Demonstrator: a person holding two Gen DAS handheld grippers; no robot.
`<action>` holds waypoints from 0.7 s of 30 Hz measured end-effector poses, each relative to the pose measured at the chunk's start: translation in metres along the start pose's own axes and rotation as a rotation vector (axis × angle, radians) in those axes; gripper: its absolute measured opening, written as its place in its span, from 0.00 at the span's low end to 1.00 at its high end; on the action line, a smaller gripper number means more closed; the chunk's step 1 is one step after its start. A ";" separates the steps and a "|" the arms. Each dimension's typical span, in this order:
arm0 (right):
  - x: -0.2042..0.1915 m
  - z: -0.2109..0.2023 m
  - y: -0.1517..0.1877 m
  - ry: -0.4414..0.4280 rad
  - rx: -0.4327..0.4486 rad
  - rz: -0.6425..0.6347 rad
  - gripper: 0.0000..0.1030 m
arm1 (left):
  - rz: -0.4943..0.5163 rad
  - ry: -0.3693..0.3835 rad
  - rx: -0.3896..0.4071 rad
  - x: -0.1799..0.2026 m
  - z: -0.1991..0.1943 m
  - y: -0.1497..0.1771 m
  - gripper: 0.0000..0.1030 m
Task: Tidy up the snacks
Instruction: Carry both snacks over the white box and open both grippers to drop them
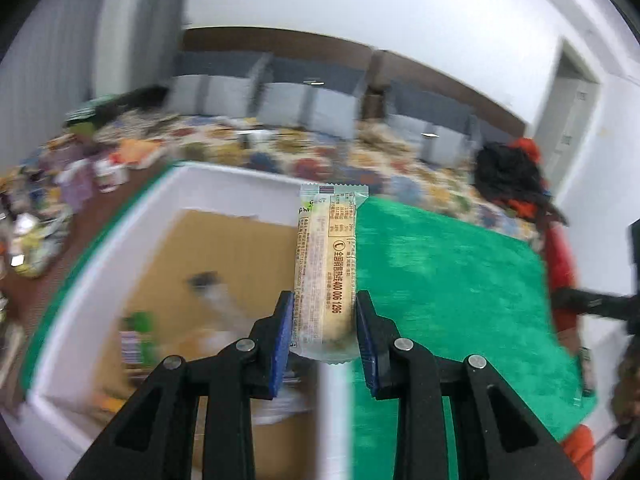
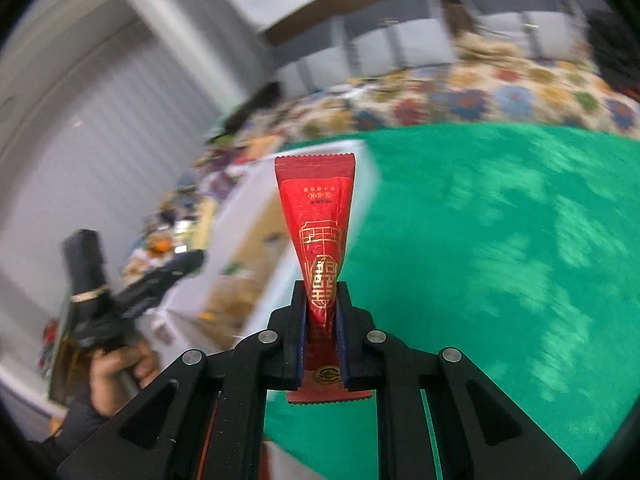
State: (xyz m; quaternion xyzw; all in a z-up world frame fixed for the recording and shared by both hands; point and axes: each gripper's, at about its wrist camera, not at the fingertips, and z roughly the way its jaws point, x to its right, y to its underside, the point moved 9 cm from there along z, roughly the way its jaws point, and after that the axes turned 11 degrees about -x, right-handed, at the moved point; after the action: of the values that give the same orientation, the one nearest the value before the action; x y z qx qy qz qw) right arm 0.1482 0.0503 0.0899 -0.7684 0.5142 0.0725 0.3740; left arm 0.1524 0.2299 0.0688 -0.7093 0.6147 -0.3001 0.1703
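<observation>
**Two snacks held aloft, one in each grip, with a slip the main hazard**

A pale, clear-wrapped oblong snack bar (image 1: 326, 276) is clamped by its lower part in the left hand-held gripper (image 1: 324, 332), the blue pads pressed on both long sides. It is held in the air above the near edge of a white-walled box with a brown cardboard floor (image 1: 236, 184), just beside the green fleece cloth (image 1: 448, 280). A red foil sachet with gold printing (image 2: 320, 248) is pinched narrowly by its waist in the right hand-held gripper (image 2: 322, 336), above the same cloth.

The likeliest fault is judged to be a slip. Both wrappers are glossy, each is gripped near one end with most of its length unsupported, and the heavy blur suggests fast travel. The sachet could also be crushed or twisted by so tight a pinch. A release made too early could land the bar on the box wall or on the cloth.

Counted: one bar, one sachet, two grippers, one box, one cloth. Several blurred items are seen inside the box; their number cannot be told.
</observation>
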 end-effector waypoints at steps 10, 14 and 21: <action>-0.135 0.137 0.013 -0.116 -0.238 -0.199 0.16 | -0.134 -0.156 -0.127 -0.117 0.019 0.057 0.29; -0.141 0.188 0.042 -0.091 -0.357 -0.225 0.45 | -0.149 -0.190 -0.128 -0.125 0.027 0.067 0.57; -0.114 0.170 0.029 0.027 -0.300 -0.244 0.59 | -0.116 -0.282 0.000 -0.113 -0.007 0.050 0.96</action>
State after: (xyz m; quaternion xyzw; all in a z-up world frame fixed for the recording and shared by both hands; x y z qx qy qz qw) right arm 0.1178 0.2390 0.0119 -0.8731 0.4059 0.0921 0.2540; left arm 0.1017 0.3314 0.0193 -0.7789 0.5426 -0.2068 0.2370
